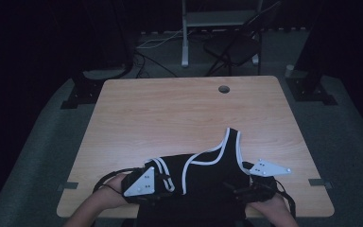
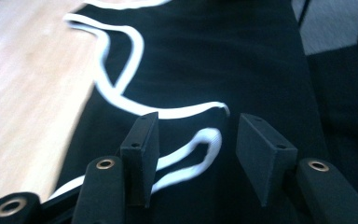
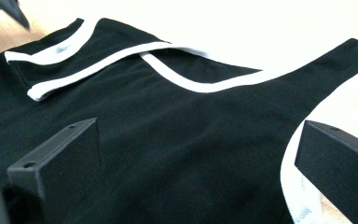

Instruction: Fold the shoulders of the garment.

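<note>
The left gripper point(image 2: 193, 154) has its jaws spread apart with nothing between them, poised just above the black vest point(image 1: 203, 175), over a loop of its white trim point(image 2: 186, 165). In the high view this gripper point(image 1: 158, 182) sits over the vest's folded left shoulder, held by the person's left hand point(image 1: 111, 189).

The right gripper point(image 3: 198, 163) is also released, its jaws wide apart over the flat black cloth; one jaw stands over the white-edged armhole point(image 3: 303, 177) at the vest's side. In the high view it point(image 1: 250, 187) is over the vest's right edge, with the right hand point(image 1: 274, 205) behind it.

The vest lies at the near edge of the wooden table point(image 1: 170, 113), between the two grippers, its lower part running off the table's front toward the person. Its long axis runs from the person away across the table, with the shoulder straps pointing to the far side. One strap point(image 1: 231, 142) reaches up and slightly right, flat on the wood; the other is folded back over the chest, making a doubled white band point(image 3: 65, 70).

Beyond the vest the tabletop is bare wood with a round cable hole point(image 1: 224, 89) near the far edge. Behind the table stand a folding chair point(image 1: 236, 45) and a white post point(image 1: 185, 33), with cables on the grey floor point(image 1: 42, 142). Nothing lies between either gripper and the cloth.
</note>
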Tool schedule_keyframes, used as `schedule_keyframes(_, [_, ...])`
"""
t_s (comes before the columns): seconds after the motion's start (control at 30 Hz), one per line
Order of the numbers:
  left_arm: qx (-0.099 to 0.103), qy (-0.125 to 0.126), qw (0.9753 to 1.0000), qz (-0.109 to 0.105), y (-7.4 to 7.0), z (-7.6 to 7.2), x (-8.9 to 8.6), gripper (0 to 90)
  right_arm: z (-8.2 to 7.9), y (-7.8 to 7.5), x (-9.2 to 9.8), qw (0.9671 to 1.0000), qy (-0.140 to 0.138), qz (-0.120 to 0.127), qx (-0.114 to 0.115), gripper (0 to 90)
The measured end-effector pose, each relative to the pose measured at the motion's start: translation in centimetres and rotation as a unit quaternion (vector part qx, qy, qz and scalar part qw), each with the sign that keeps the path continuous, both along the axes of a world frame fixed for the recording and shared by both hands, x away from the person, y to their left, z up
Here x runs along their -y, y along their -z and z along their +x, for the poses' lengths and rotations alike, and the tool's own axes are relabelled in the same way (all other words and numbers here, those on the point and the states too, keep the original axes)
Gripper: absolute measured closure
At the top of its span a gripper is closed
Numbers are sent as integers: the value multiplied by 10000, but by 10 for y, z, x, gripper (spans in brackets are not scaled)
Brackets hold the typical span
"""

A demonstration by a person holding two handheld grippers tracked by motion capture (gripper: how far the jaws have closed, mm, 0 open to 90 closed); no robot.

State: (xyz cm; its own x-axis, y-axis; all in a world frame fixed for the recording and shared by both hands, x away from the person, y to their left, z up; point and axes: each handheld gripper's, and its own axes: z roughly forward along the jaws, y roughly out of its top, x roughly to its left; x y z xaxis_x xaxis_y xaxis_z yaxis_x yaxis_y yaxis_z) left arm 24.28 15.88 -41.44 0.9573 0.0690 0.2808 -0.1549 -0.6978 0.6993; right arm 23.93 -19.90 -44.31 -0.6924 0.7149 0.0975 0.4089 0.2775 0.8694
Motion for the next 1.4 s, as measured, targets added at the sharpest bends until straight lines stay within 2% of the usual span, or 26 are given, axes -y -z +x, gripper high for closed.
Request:
schedule_keyframes(0.03, [-5,34,10000,85,3,1,3,486,0,0,0,10000,-3,3,-7,5])
schedule_keyframes(0.1, [11,14,9996,281,9,4,8,565,0,0,0,10000,-5,0,-9,5])
schedule_keyframes(0.17, [-89,19,9988,471,14,6,10,719,0,0,0,10000,-7,-1,-8,5])
schedule_keyframes(0.23, [-272,37,9984,492,13,10,9,846,0,0,0,10000,-7,5,-15,5])
schedule_keyframes(0.37, [-395,110,9991,118,10,11,3,858,0,0,0,10000,-18,-19,-33,5])
schedule_keyframes(0.4, [-491,205,9986,11,8,10,0,858,1,0,0,10000,-12,-16,-35,5])
schedule_keyframes(0.47, [-554,212,9981,-189,5,8,-4,857,1,0,0,10000,-7,-5,-35,5])
schedule_keyframes(0.5, [-601,275,9976,-182,3,7,-6,857,1,0,0,10000,-4,-2,-37,5])
schedule_keyframes(0.57, [-637,239,9975,-175,3,6,-9,854,1,0,0,10000,-3,-4,-38,5])
schedule_keyframes(0.63, [-709,250,9972,22,7,5,-10,850,1,0,0,10000,-2,-10,-43,5])
schedule_keyframes(0.7, [-940,265,9948,282,12,6,-10,799,1,0,0,10000,-5,-15,-45,5])
schedule_keyframes(0.73, [-988,247,9943,316,14,6,-9,735,1,0,0,10000,-9,-17,-48,5])
schedule_keyframes(0.8, [-1233,141,9920,219,12,7,-10,599,1,0,0,10000,-8,-12,-50,5])
schedule_keyframes(0.83, [-1267,18,9919,89,10,8,-11,520,1,0,0,10000,-7,-7,-48,5])
schedule_keyframes(0.9, [-1501,-180,9880,-307,4,13,-14,446,1,0,0,10000,-7,-10,-44,5])
schedule_keyframes(0.93, [-1568,-326,9856,-539,1,16,-15,401,1,0,0,10000,-9,-15,-38,5])
schedule_keyframes(1.0, [-1750,-673,9788,-819,-1,23,-16,330,1,0,-1,10000,-15,-27,-39,5])
schedule_keyframes(1.07, [-1654,-928,9788,-779,2,27,-14,313,1,0,-1,10000,-36,-32,-47,5])
schedule_keyframes(1.13, [-1575,-1050,9805,-520,9,28,-10,304,1,0,-1,10000,-57,-51,-52,5])
schedule_keyframes(1.17, [-1569,-1049,9812,-402,13,28,-8,296,1,0,-1,9999,-67,-59,-72,5])
schedule_keyframes(1.2, [-1554,-1031,9821,-281,17,28,-6,247,1,0,-2,9999,-81,-68,-76,5])
schedule_keyframes(1.27, [-1457,-952,9846,-169,22,27,-5,215,1,0,-2,9998,-118,-101,-81,5])
schedule_keyframes(1.3, [-1338,-934,9864,-178,23,27,-5,215,1,0,-3,9998,-137,-120,-75,5])
schedule_keyframes(1.4, [-1279,-934,9873,-159,24,27,-4,214,2,0,-4,9996,-201,-196,-90,5])
